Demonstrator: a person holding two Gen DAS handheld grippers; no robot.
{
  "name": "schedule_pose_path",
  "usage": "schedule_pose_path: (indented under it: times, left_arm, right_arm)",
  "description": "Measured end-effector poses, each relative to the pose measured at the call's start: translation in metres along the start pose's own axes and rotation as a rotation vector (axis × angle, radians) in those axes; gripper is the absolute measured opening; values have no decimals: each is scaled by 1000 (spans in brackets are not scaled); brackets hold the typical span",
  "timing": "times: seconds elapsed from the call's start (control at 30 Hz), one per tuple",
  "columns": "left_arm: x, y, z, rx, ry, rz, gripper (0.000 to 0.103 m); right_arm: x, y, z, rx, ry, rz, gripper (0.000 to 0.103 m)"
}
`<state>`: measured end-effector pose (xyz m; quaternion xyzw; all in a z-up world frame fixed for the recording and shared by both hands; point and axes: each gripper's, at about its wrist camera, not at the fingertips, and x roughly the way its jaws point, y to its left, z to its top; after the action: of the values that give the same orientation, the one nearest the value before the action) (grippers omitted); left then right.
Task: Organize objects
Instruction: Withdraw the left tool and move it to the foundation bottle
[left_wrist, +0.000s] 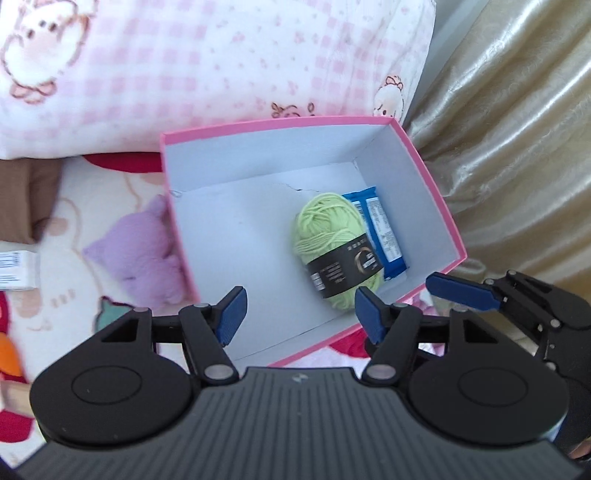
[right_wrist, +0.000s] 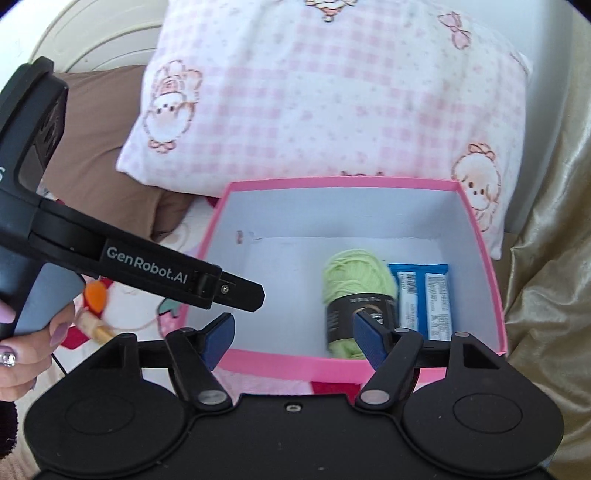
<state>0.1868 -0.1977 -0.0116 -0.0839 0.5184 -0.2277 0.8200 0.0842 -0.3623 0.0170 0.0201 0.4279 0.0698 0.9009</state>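
- Our left gripper (left_wrist: 301, 314) and right gripper (right_wrist: 293, 334) both hang with jaws wide, holding nothing.
- The yarn (left_wrist: 334, 245) lies inside the pink box (left_wrist: 428, 173), below both grippers, long axis pointing away from us, touching the blue packet (left_wrist: 382, 232).

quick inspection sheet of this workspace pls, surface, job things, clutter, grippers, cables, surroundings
surface: cartoon-print blanket on a bed
job's things: pink box, open, holding green yarn beside a blue packet
clutter: purple plush, white carton and an orange toy outside the box
grippers: left gripper and right gripper open, empty, above the box's near edge
cables: nothing seen
surroundings: pink checked pillow, gold curtain
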Motion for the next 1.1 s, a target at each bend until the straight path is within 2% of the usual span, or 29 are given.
schedule_pose_path:
  times: [0.23,0.4,0.7,0.87,1.1]
  left_arm:
    - [-55,19,-18,22,-13,47,65]
    - [-95,39,-30,22,-9,41,65]
    - [-167,81,-65,-9,-83,117,70]
    - [-180,110,-86,-26,-102,78,70]
    - [-168,163,-109,-103,-97,93,72]
  right_arm:
    - [-33,43,3,-57,-10,62,77]
    - [-51,76,7,-88,2,109,78]
    - [-79,148,22,-236,-4,192,82]
    - [-66,183,11,-300,18,242,86]
    - [-21,217,-3,-330,62,277,87]
